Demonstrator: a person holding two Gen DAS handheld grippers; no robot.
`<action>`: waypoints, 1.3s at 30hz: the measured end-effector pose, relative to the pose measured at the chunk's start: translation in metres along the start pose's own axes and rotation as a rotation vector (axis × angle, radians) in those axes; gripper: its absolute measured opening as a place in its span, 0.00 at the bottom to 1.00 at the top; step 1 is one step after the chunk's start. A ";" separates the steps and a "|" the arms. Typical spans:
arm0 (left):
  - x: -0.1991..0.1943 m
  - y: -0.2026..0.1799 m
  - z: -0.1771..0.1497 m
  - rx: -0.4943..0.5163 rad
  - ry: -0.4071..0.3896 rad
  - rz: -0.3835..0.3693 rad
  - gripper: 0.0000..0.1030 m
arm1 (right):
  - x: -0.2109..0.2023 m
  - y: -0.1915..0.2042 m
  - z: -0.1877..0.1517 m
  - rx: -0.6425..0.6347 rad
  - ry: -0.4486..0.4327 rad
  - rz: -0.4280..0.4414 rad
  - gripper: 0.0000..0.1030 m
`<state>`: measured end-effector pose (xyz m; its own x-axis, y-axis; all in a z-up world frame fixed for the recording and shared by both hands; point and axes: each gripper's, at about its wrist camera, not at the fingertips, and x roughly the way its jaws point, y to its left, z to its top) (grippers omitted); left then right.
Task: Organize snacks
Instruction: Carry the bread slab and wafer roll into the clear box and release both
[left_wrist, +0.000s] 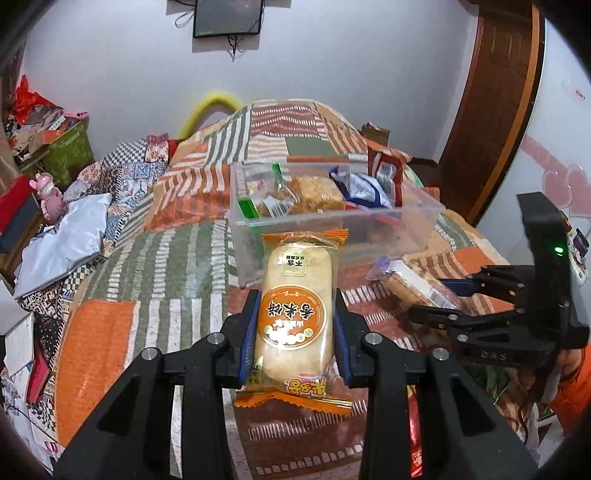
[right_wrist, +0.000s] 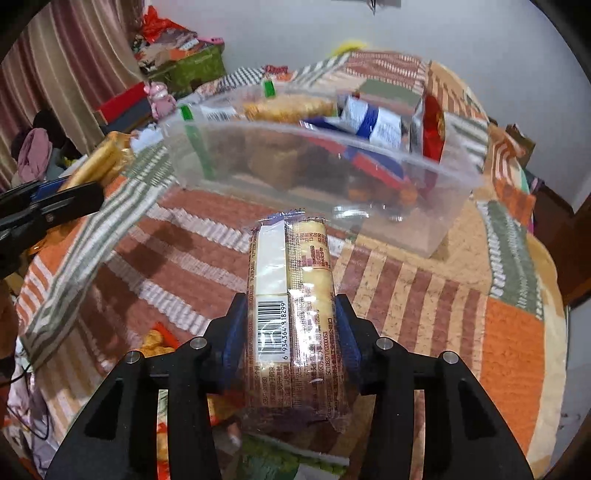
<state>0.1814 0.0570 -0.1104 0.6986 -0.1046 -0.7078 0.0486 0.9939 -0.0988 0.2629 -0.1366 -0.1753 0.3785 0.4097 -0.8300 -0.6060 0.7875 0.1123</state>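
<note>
Two grippers each hold a snack lengthwise between their pads, the left gripper (left_wrist: 295, 328) a rice cracker pack (left_wrist: 297, 314), the right gripper (right_wrist: 291, 332) a biscuit pack (right_wrist: 291, 314), both pointing toward the clear bin (left_wrist: 421, 221) ahead, the left probably nearer.

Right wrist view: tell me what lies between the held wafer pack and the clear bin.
Only bare quilt separates the wafer pack from the bin, in the right wrist view.

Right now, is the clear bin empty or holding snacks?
Holding snacks: the clear bin has several packets along its far side; its near part looks bare.
</note>
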 end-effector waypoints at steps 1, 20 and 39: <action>-0.002 0.001 0.003 -0.003 -0.011 0.003 0.34 | -0.006 0.000 0.001 -0.001 -0.016 0.002 0.42; 0.037 0.020 0.096 -0.050 -0.079 0.039 0.34 | -0.009 -0.014 0.100 0.102 -0.217 -0.018 0.42; 0.152 0.025 0.106 -0.024 0.103 0.065 0.34 | 0.051 -0.020 0.126 0.100 -0.118 -0.054 0.42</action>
<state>0.3649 0.0699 -0.1463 0.6224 -0.0445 -0.7815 -0.0118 0.9977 -0.0662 0.3818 -0.0736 -0.1510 0.4918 0.4124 -0.7668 -0.5124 0.8491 0.1280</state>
